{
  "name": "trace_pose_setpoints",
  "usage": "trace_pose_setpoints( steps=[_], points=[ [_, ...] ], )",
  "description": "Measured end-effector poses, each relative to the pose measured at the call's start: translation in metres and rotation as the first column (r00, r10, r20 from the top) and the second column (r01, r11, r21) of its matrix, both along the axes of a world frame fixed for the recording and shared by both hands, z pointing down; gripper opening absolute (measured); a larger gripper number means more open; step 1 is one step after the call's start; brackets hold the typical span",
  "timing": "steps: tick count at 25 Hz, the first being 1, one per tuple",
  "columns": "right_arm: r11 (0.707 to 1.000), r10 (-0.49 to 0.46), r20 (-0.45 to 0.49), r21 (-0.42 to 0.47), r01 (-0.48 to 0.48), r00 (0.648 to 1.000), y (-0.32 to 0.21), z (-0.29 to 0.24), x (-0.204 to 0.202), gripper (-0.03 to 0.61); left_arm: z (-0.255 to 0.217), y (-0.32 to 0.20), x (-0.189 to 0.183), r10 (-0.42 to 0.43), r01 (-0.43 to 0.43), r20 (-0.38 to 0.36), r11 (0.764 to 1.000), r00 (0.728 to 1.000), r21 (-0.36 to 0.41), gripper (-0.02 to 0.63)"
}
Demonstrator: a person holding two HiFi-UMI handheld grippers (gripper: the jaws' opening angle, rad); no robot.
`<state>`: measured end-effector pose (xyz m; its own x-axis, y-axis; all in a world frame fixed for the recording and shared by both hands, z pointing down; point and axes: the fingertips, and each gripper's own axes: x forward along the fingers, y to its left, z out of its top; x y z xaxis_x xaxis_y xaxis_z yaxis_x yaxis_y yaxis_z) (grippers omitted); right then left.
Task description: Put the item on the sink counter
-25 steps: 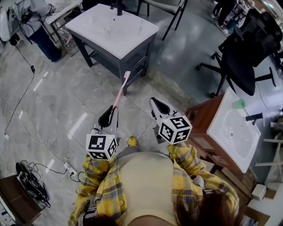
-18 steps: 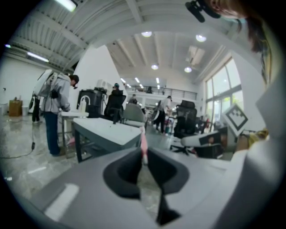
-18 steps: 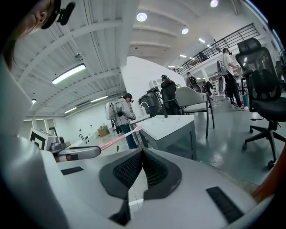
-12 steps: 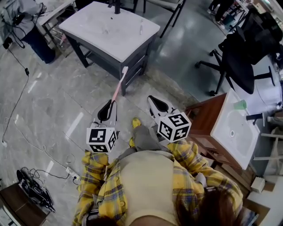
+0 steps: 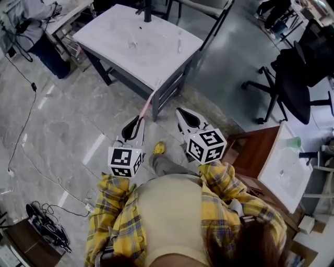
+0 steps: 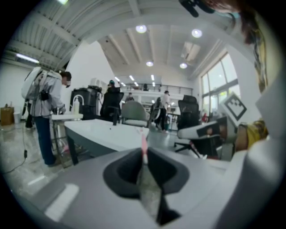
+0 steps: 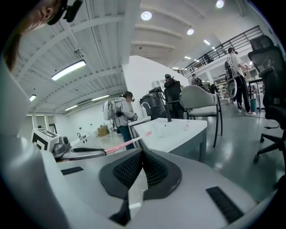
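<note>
Jaws, left gripper [image 5: 140, 118]: clamped on pink toothbrush [image 5: 150, 99] (tip toward sink counter [image 5: 115, 36]) | right gripper [image 5: 179, 111]: closed, empty

Sink counter [image 5: 117, 55] front open, faucet [image 5: 147, 12] — far edge

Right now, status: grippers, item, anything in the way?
Left gripper shut on toothbrush, tip near sink counter corner. Right gripper shut, empty. Nothing seen between toothbrush and counter.

Glossy grey marble floor [image 5: 57, 120] spreads beneath the left gripper's fingers [image 5: 138, 133]. Beyond and right of them stands a black office chair [image 5: 300, 78]. Ahead, round ceiling lights [image 6: 141, 29] shine; tall windows [image 6: 214, 89] fill the right.
</note>
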<state>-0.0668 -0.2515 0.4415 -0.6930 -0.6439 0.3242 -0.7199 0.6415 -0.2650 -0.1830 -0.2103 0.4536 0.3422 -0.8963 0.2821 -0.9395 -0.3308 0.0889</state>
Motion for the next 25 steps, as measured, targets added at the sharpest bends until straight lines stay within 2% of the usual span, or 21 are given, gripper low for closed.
trace_pose_setpoints(
  steps=[12, 25],
  points=[
    [0.997, 0.037, -0.001, -0.068, -0.037, 0.999, -0.065, 0.022, -0.021, 0.014, 0.014, -0.082, -0.011, 0.07, -0.068, 0.047, 0.997, 0.996, -0.04, 0.043],
    [0.991, 0.094, -0.008, -0.097, -0.094, 0.996, -0.102, 0.036, -0.014, 0.014, 0.04, -0.139, 0.0, 0.137, -0.127, 0.109, 0.988, 0.985, -0.088, 0.043]
  ],
)
